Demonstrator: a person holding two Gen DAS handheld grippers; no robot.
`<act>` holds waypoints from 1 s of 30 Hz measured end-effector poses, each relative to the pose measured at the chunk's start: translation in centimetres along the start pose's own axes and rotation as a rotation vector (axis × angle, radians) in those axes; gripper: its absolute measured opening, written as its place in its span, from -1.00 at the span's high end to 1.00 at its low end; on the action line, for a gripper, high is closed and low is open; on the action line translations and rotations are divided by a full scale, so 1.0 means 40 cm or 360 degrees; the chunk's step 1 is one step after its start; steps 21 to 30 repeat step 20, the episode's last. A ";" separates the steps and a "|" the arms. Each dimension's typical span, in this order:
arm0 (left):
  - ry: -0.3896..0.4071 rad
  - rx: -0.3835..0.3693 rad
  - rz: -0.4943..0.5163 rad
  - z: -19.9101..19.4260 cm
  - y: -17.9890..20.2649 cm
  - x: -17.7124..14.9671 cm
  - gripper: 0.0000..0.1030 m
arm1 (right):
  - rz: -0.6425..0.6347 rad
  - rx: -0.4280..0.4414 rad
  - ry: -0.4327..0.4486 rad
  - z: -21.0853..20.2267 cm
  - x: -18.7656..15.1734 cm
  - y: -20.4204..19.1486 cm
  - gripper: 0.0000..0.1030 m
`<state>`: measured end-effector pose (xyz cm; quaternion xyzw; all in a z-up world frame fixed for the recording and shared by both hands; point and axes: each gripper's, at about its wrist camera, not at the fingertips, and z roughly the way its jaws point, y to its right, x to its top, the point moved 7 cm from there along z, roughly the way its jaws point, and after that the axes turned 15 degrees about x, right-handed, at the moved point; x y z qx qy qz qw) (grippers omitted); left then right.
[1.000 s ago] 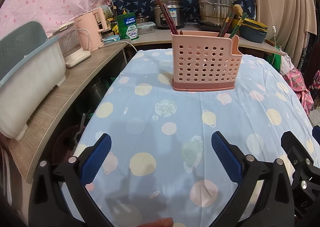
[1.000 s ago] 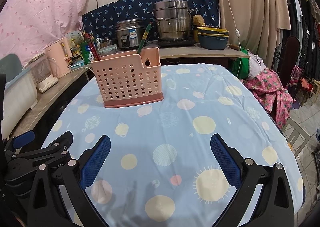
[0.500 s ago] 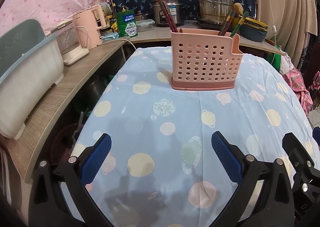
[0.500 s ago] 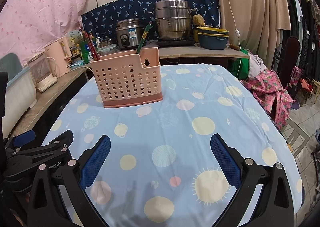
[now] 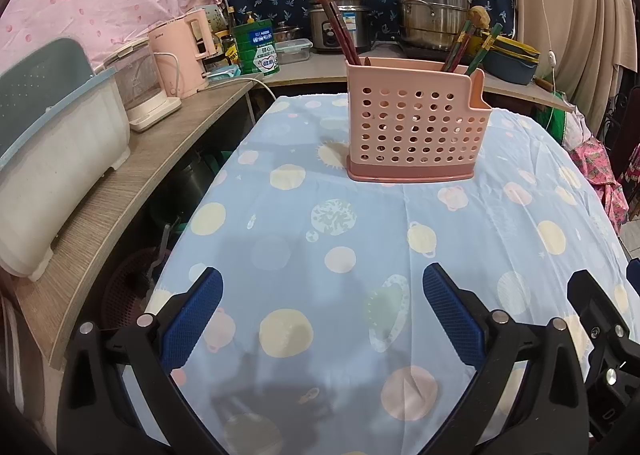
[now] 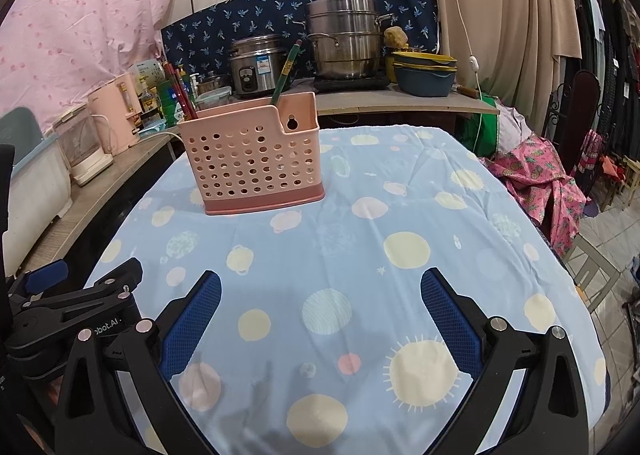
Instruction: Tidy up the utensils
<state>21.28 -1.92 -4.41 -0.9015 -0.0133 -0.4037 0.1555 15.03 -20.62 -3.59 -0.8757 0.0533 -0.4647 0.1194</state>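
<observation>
A pink perforated utensil holder (image 5: 416, 127) stands upright at the far middle of the table; it also shows in the right wrist view (image 6: 256, 163). Dark red chopsticks (image 5: 338, 33) lean out of its left end, and green and red-handled utensils (image 5: 476, 45) lean out of its right end. A green-handled utensil (image 6: 286, 71) shows in the right wrist view. My left gripper (image 5: 322, 315) is open and empty above the near table. My right gripper (image 6: 320, 315) is open and empty beside it, to its right.
The table has a blue cloth with pale dots (image 5: 340, 223). A wooden counter (image 5: 120, 183) on the left holds a white bin (image 5: 52, 175) and a pink kettle (image 5: 184, 51). Steel pots (image 6: 344, 43) stand on the back shelf. A chair with pink cloth (image 6: 556, 191) is at the right.
Both grippers have shifted slightly, so the holder sits a little lower in both views. Both remain open and empty.
</observation>
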 end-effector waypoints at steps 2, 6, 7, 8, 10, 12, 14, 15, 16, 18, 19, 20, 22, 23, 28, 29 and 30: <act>0.0000 0.0000 0.0000 0.000 -0.001 0.000 -0.86 | 0.0001 0.0001 -0.0001 0.000 0.000 0.001 -0.87; 0.0002 0.0004 0.0000 0.001 -0.002 0.001 -0.86 | 0.0001 0.0001 -0.0001 0.001 0.001 0.000 -0.87; 0.0003 0.0006 -0.0001 0.002 -0.003 0.001 -0.86 | 0.0001 0.0001 -0.0002 0.001 0.001 0.001 -0.87; 0.0004 0.0007 -0.0002 0.002 -0.003 0.002 -0.86 | 0.0002 0.0001 -0.0002 0.001 0.000 0.000 -0.87; 0.0008 0.0012 -0.0003 0.002 -0.004 0.003 -0.86 | 0.0001 -0.0005 -0.0004 0.001 0.000 0.001 -0.87; 0.0007 0.0014 -0.0007 0.003 -0.004 0.003 -0.86 | 0.0002 -0.0008 -0.0007 0.003 -0.001 0.000 -0.87; 0.0004 0.0014 -0.0014 0.006 -0.006 0.004 -0.86 | -0.0001 -0.0014 -0.0004 0.003 -0.001 -0.001 -0.87; 0.0003 0.0015 -0.0016 0.007 -0.006 0.004 -0.86 | -0.0002 -0.0018 -0.0003 0.004 -0.001 -0.001 -0.87; 0.0003 0.0014 -0.0018 0.006 -0.006 0.002 -0.86 | -0.0003 -0.0018 -0.0003 0.005 -0.001 -0.001 -0.87; 0.0003 0.0013 -0.0017 0.006 -0.006 0.002 -0.86 | -0.0004 -0.0018 -0.0004 0.005 -0.001 -0.001 -0.87; 0.0005 0.0010 -0.0017 0.006 -0.006 0.002 -0.86 | -0.0003 -0.0016 -0.0005 0.005 -0.001 -0.001 -0.87; 0.0009 0.0011 -0.0014 0.005 -0.005 0.002 -0.86 | -0.0003 -0.0015 -0.0006 0.005 -0.001 -0.001 -0.87; 0.0009 0.0011 -0.0014 0.005 -0.005 0.002 -0.86 | -0.0003 -0.0015 -0.0006 0.005 -0.001 -0.001 -0.87; 0.0009 0.0011 -0.0014 0.005 -0.005 0.002 -0.86 | -0.0003 -0.0015 -0.0006 0.005 -0.001 -0.001 -0.87; 0.0009 0.0011 -0.0014 0.005 -0.005 0.002 -0.86 | -0.0003 -0.0015 -0.0006 0.005 -0.001 -0.001 -0.87; 0.0009 0.0011 -0.0014 0.005 -0.005 0.002 -0.86 | -0.0003 -0.0015 -0.0006 0.005 -0.001 -0.001 -0.87; 0.0009 0.0011 -0.0014 0.005 -0.005 0.002 -0.86 | -0.0003 -0.0015 -0.0006 0.005 -0.001 -0.001 -0.87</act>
